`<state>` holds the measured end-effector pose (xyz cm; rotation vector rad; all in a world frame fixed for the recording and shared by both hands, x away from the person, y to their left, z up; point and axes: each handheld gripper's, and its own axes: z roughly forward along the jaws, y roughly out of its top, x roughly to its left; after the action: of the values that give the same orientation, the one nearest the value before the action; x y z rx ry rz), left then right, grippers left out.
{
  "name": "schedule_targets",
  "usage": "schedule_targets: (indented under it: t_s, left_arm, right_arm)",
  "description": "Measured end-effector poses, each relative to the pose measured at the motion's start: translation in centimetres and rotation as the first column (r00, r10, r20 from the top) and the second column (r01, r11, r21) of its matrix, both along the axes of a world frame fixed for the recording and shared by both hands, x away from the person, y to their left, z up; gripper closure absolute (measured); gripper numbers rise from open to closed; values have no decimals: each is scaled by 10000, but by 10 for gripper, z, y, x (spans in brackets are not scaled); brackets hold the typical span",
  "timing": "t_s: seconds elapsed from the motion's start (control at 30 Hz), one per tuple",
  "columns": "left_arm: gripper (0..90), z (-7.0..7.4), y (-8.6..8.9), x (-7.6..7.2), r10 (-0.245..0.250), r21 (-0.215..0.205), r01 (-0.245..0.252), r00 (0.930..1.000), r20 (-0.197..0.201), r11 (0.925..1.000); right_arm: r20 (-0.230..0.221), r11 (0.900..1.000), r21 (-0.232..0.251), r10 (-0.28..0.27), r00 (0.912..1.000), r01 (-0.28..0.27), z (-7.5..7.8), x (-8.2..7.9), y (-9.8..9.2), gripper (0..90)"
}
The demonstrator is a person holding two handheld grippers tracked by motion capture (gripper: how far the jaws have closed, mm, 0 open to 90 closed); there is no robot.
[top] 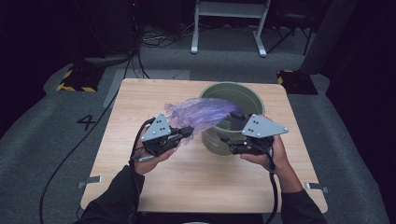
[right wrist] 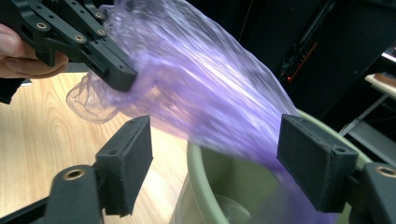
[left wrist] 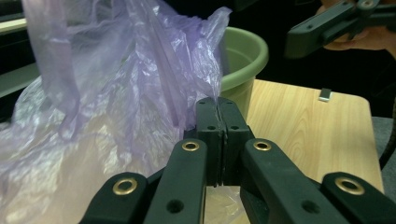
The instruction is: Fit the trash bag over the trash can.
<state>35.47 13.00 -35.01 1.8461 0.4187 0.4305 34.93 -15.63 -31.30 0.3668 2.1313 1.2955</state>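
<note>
The jaws of the left gripper (left wrist: 218,140) are pressed together on a fold of a thin purple plastic bag (left wrist: 121,93), whose film is seen pinched in the seam between the pads. The jaws of the right gripper (right wrist: 215,163) stand wide apart, with nothing pressed between them; the bag's film passes across the gap behind them without being touched by either pad.

In the high view, the bag (top: 201,114) is stretched from the left gripper (top: 186,132) toward a green bucket (top: 252,95), its far end draped over the bucket's near rim and hanging inside. The left gripper is held just beside the bucket, on the person's left of it. The right gripper (top: 226,139) is held against the bucket's near side, below the rim. The bucket stands on a wooden worktop (top: 140,102), toward its far right part.

The work appears to be the lining of the bucket with the bag. To be done well, a free edge of the bag's mouth should be caught by the open jaws close to the bucket's rim (right wrist: 196,154), while the left grip is kept firm. The film is thin and slippery, so a single layer should be taken, then the mouth pulled apart over the rim without tearing.
</note>
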Motion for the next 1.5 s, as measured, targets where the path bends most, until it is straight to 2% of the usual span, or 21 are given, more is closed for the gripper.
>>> schedule_targets:
  t_s: [0.1,0.17,0.3,0.33,0.5,0.6,0.67,0.77,0.9,1.0,1.1,1.2,1.3,1.33,1.4,1.5]
  left_arm:
    - [886,2,-4,-1,-134,142,133,9999,46,9998]
    - [883,3,-7,-1,-219,164,218,9997,55,9996]
    - [879,3,-10,-2,-331,239,328,9994,101,9992]
    - [878,3,-11,-2,-344,257,341,9993,108,9991]
    - [860,2,-14,-3,-513,267,511,9986,80,9983]
    - [829,3,-15,-5,-580,247,576,9982,165,9980]
    - [775,3,-15,-7,-645,180,642,9978,157,9978]
    - [614,1,-14,-10,-807,64,806,9967,125,9967]
    - [470,-1,-7,-16,-616,71,615,9979,213,9981]
    - [454,-2,0,-19,-697,54,696,9974,188,9976]
    - [553,-2,1,-21,-727,120,723,9968,340,9973]
    - [629,-1,-1,-20,-757,107,753,9963,418,9971]
    - [679,0,-4,-21,-879,85,876,9948,507,9961]
    - [705,1,-5,-22,-904,141,898,9943,557,9959]
    - [751,1,-6,-24,-1081,217,1069,9917,696,9940]
    - [820,2,-8,-26,-1204,367,1175,9887,899,9924]
  right_arm:
    - [263,9998,-168,-108,9996,113,3,-1,11,310]
    - [296,9998,-175,18,9996,-13,3,-1,16,353]
    - [370,9978,-658,44,9993,-19,-1,1,26,479]
    - [360,9976,-697,41,9993,-16,-2,2,27,546]
    - [105,9982,-589,140,9998,-133,-7,9,28,767]
    - [46,9978,-658,31,10000,-28,-10,10,27,865]
    - [-59,9981,-622,-44,10000,41,-12,11,25,900]
    - [-132,9987,-411,-299,9995,293,-13,12,18,900]
    - [-242,9990,-79,-452,9987,450,-13,10,5,900]
    - [-359,9983,79,-582,9977,585,-14,9,-5,900]
    - [-426,9985,151,-525,9977,532,-16,8,-8,899]
    - [-300,9994,168,-283,9992,288,-15,5,-5,715]
    - [-87,9999,2,122,9999,-122,-13,2,3,488]
    - [43,9998,-167,47,10000,-46,-13,2,7,421]
    - [206,9991,-431,26,9998,-17,-12,1,13,359]
    - [397,9990,-426,148,9991,-131,-11,0,19,315]
